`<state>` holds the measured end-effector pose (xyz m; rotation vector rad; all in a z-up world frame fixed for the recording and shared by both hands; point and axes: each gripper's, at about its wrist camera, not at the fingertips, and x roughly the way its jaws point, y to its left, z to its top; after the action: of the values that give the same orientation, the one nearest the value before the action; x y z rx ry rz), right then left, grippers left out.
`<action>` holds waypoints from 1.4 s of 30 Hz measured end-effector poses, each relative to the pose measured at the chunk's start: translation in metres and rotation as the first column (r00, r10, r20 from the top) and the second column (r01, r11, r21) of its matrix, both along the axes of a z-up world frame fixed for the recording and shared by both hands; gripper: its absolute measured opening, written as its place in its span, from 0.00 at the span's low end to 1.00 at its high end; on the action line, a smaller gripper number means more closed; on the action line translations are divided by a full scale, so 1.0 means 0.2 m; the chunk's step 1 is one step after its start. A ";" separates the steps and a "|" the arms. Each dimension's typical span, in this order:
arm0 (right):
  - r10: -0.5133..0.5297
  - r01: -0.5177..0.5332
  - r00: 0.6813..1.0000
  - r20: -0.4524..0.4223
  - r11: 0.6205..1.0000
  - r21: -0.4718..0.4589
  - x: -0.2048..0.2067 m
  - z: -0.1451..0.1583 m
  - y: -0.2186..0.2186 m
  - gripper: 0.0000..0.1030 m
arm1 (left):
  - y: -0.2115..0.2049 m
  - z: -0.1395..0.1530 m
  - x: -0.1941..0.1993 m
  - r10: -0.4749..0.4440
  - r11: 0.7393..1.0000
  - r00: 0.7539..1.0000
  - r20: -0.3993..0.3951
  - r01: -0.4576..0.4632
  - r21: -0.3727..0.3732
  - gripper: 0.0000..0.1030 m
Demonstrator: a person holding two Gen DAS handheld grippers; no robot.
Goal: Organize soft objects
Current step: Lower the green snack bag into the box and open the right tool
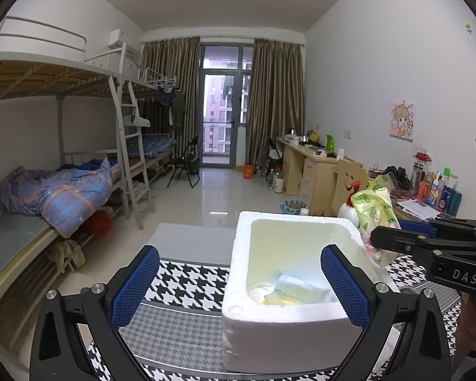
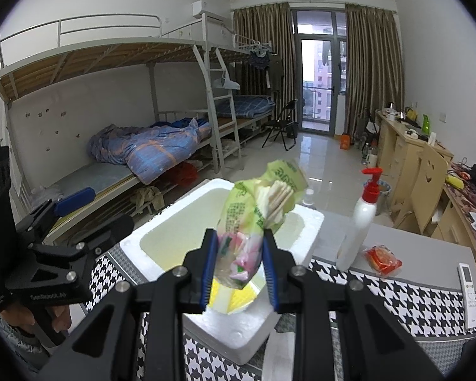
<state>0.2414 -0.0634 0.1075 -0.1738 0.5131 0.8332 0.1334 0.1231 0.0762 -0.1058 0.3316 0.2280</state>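
Observation:
My right gripper (image 2: 239, 266) is shut on a green plastic pack of soft wipes (image 2: 260, 203) and holds it upright over the near corner of a white foam box (image 2: 161, 231). In the left wrist view the pack (image 1: 373, 209) hangs at the box's right rim with the right gripper (image 1: 396, 241) clamped on it. The foam box (image 1: 257, 327) holds a clear plastic cup (image 1: 301, 290) lying on its side and something yellow. My left gripper (image 1: 239, 282) is open and empty, its fingers astride the box's near left corner.
A white pump bottle with a red top (image 2: 361, 219), a red snack packet (image 2: 382, 258) and a white remote (image 2: 469, 292) sit on the houndstooth cloth (image 2: 396, 298) right of the box. Bunk beds stand to the left, desks along the right wall.

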 end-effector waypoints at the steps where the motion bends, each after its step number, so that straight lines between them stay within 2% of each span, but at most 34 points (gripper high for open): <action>1: 0.002 -0.002 1.000 -0.001 1.000 -0.001 0.00 0.00 0.01 0.31 | 0.01 0.00 -0.01 0.000 1.000 1.000 0.000 0.000 -0.001 0.99; 25: 0.033 -0.034 0.999 -0.029 0.999 -0.039 0.04 -0.01 0.11 0.31 | 0.08 -0.05 -0.07 0.022 1.000 1.000 -0.016 -0.022 -0.021 0.99; 35: 0.035 -0.040 0.997 -0.068 0.997 -0.067 0.11 -0.05 0.18 0.32 | 0.09 -0.08 -0.08 0.023 0.999 0.999 -0.026 -0.023 -0.029 0.99; 39: 0.036 -0.042 0.997 -0.065 0.995 -0.086 0.11 -0.06 0.20 0.44 | 0.09 -0.09 -0.09 0.023 0.999 0.999 -0.031 -0.024 -0.032 0.99; 41: 0.032 -0.037 0.997 -0.064 0.996 -0.082 0.11 -0.06 0.20 0.60 | 0.09 -0.10 -0.09 0.024 0.999 0.999 -0.029 -0.025 -0.033 0.99; 42: 0.031 -0.036 0.998 -0.062 0.996 -0.082 0.10 -0.06 0.19 0.63 | 0.09 -0.09 -0.09 0.023 0.999 0.999 -0.030 -0.024 -0.032 0.99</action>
<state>0.2621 -0.0246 0.0951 -0.2344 0.6032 0.8520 0.1157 0.1409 0.0576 -0.1383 0.3638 0.2476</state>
